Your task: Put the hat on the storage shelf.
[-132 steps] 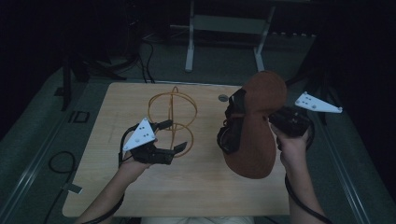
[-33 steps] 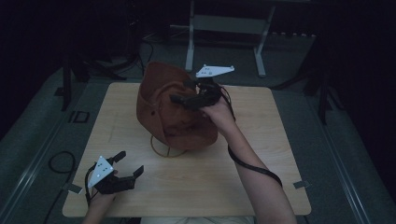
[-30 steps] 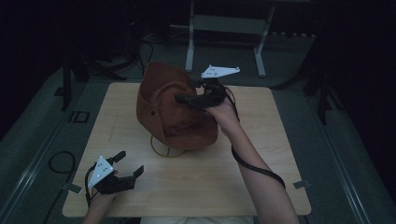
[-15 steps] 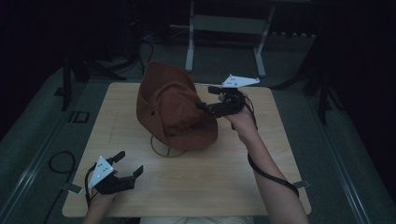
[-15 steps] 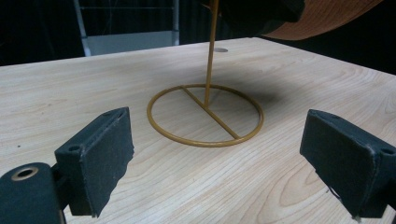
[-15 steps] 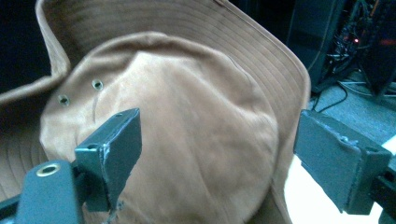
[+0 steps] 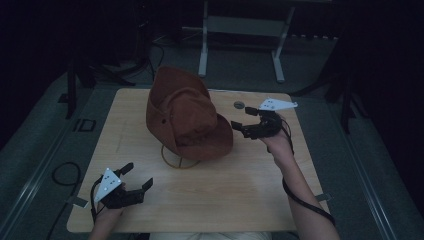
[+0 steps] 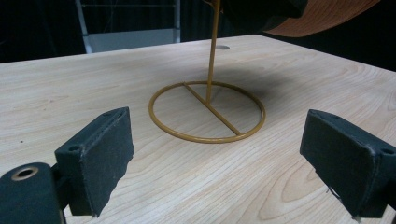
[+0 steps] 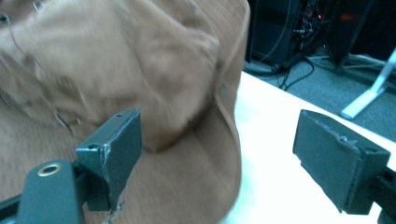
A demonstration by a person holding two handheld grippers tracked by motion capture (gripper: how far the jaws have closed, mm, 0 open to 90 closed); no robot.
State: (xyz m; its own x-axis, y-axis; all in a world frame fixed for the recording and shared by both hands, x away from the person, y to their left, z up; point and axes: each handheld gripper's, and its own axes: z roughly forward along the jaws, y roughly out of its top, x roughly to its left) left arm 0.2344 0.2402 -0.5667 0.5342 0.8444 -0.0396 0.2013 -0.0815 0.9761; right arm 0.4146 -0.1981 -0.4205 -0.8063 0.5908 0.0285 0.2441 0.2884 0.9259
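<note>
High view: brown hat (image 7: 187,117) sits on a gold wire stand (image 7: 180,161).
My right gripper (image 7: 244,126), jaws apart, is just beside its brim; my left gripper (image 7: 136,176) rests spread, well apart.

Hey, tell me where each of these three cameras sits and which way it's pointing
High view: fixed above the person's side, looking forward and down on the table; the forearms, left gripper and right gripper show.
Left gripper view: rides the left gripper, low over the table, facing the gold wire stand; its two black jaws stand apart.
Right gripper view: rides the right gripper, facing the brown hat; its jaws stand apart.
Shared: the high view shows the hat and the stand too.
</note>
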